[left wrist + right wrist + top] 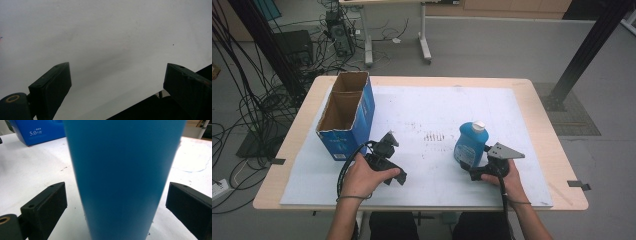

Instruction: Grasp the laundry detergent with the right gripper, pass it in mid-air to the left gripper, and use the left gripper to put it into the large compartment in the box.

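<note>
We can read one printed line: on the blue side of the cardboard box (37,131), in the right gripper view, white print gives "5.0" and then a few small characters that we cannot make out. White marks on its front in the high view are too small to read.

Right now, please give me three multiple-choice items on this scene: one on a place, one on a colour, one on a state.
1. Where does the box stand?
A. on the table's left part
B. on the right edge
C. on the floor

2. What colour is the bottle's cap?
A. red
B. white
C. black

3. How is the right gripper?
A. shut on the bottle
B. open, jaws either side of the bottle
C. lying in the box

Answers: 1 A, the high view shows it on the table at left. 2 B, the cap looks white. 3 B, gaps show between jaws and bottle.
</note>
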Demonstrator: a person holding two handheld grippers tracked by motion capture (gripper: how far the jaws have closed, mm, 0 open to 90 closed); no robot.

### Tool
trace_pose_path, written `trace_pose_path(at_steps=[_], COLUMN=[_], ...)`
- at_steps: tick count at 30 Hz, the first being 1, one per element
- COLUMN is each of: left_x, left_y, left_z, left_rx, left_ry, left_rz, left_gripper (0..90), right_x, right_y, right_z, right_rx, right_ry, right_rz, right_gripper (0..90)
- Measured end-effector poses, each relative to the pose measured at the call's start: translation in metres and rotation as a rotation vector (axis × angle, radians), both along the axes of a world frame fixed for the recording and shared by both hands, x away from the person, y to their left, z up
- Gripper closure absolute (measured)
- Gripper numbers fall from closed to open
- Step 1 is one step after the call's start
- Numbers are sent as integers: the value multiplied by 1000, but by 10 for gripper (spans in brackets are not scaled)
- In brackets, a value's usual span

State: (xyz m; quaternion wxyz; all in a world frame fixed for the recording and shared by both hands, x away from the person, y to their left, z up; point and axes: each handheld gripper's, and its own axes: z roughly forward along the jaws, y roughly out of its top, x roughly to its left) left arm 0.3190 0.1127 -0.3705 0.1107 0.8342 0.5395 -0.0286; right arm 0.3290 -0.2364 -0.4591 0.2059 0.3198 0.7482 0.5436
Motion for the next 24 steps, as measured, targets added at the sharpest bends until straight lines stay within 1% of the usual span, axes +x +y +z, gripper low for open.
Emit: trace_pose_path(at_steps=[14, 24], left_x=[1, 1], left_y=[-1, -1], left_z=[-1, -2], left_rx=[-4, -4], left_ry=[1, 0], left_rz=[-1, 2], left_gripper=[81, 81], right_x=[6, 6], right_y=[8, 8], right_z=[3, 3], right_rx=[6, 13], right_ry=[-3, -1], right_rz=[8, 7], right_gripper=[33, 33])
